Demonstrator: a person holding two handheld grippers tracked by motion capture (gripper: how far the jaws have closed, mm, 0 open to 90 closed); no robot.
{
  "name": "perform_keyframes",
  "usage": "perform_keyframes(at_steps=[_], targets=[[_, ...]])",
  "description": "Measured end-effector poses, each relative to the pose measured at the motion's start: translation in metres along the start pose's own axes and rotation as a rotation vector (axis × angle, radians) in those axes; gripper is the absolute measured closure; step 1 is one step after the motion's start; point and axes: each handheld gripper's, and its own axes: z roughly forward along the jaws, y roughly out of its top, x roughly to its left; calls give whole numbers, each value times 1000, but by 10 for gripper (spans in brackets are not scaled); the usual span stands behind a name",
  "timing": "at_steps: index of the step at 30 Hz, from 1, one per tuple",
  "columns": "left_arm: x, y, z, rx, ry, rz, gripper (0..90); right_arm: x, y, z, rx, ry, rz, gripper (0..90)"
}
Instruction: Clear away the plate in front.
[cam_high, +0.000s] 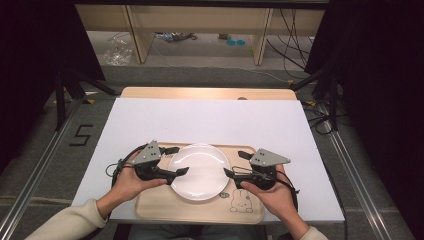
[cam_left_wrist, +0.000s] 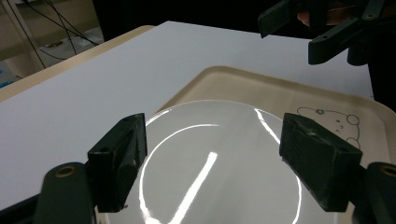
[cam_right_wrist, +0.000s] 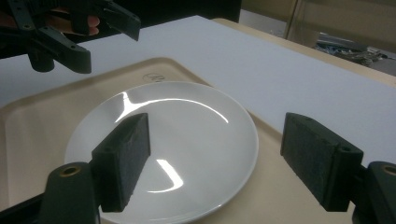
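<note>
Porcelain gleams between the two grippers: a round, glossy white plate (cam_high: 199, 171) with a shallow raised rim lies flat on a beige tray (cam_high: 200, 210) with rounded corners and a matte finish. A line-drawn rabbit (cam_high: 241, 201) is printed on the tray, just beside the right gripper (cam_high: 236, 163). That gripper's blocky black jaws, faced with coarse, grainy pads, stand wide apart at the plate's edge with nothing clamped. The left gripper (cam_high: 178, 160) faces it from the opposite side of the plate; its jaws also stand wide apart, the plate's rim lying below and between them, untouched by the pads. Each gripper carries a grey three-cornered plate. The tray rests on a smooth white sheet covering the wooden worktop (cam_high: 210, 92).
</note>
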Motion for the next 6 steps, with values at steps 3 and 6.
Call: perform_keyframes(at_steps=[3,6], targets=[[1,1,0,7,4,25,224,0,-1,1,-15,8,5,253],[1,1,-1,0,8,32,221,0,0,1,-15,7,4,253]])
